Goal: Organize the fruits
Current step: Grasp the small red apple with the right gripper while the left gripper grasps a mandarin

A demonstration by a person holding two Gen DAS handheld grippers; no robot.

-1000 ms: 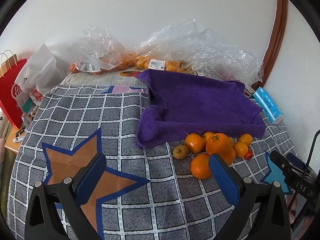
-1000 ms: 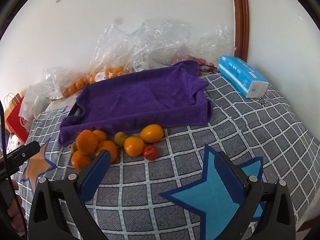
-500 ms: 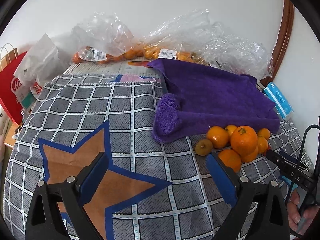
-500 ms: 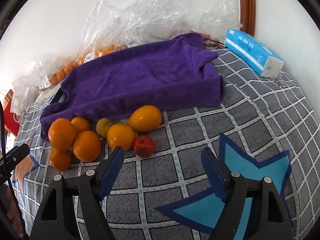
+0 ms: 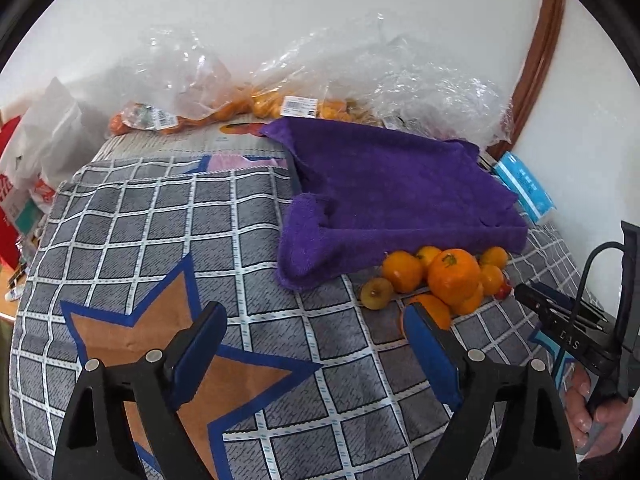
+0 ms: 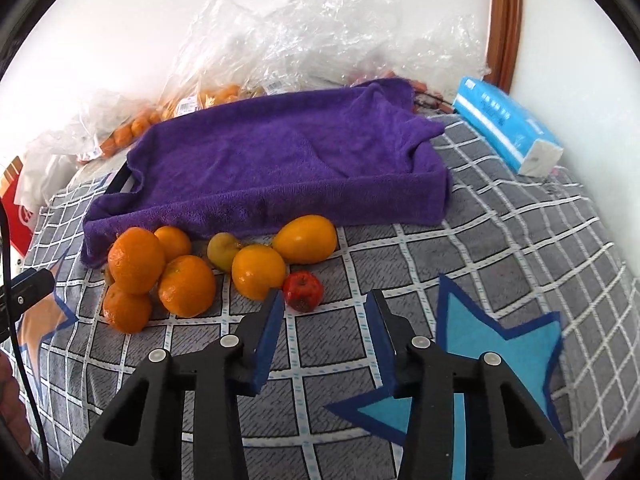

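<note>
A pile of fruit lies on the checked cloth in front of a purple towel-covered tray (image 6: pixel 280 160): several oranges (image 6: pixel 136 256), a yellow lemon-like fruit (image 6: pixel 306 238), a greenish-yellow fruit (image 6: pixel 224 250) and a small red fruit (image 6: pixel 303 292). My right gripper (image 6: pixel 326 312) is open and empty, just short of the red fruit. My left gripper (image 5: pixel 316 332) is open wide and empty, left of the pile (image 5: pixel 452 276). The purple tray also shows in the left wrist view (image 5: pixel 400 192).
Clear plastic bags with oranges (image 5: pixel 288 104) lie behind the tray by the wall. A blue tissue pack (image 6: pixel 508 132) sits at the right. White and red shopping bags (image 5: pixel 36 168) stand at the left table edge. A wooden frame (image 6: pixel 504 20) stands in the back corner.
My right gripper has moved forward to the red fruit and its jaws have narrowed. My left gripper has drifted a little, the fruit pile staying at its right.
</note>
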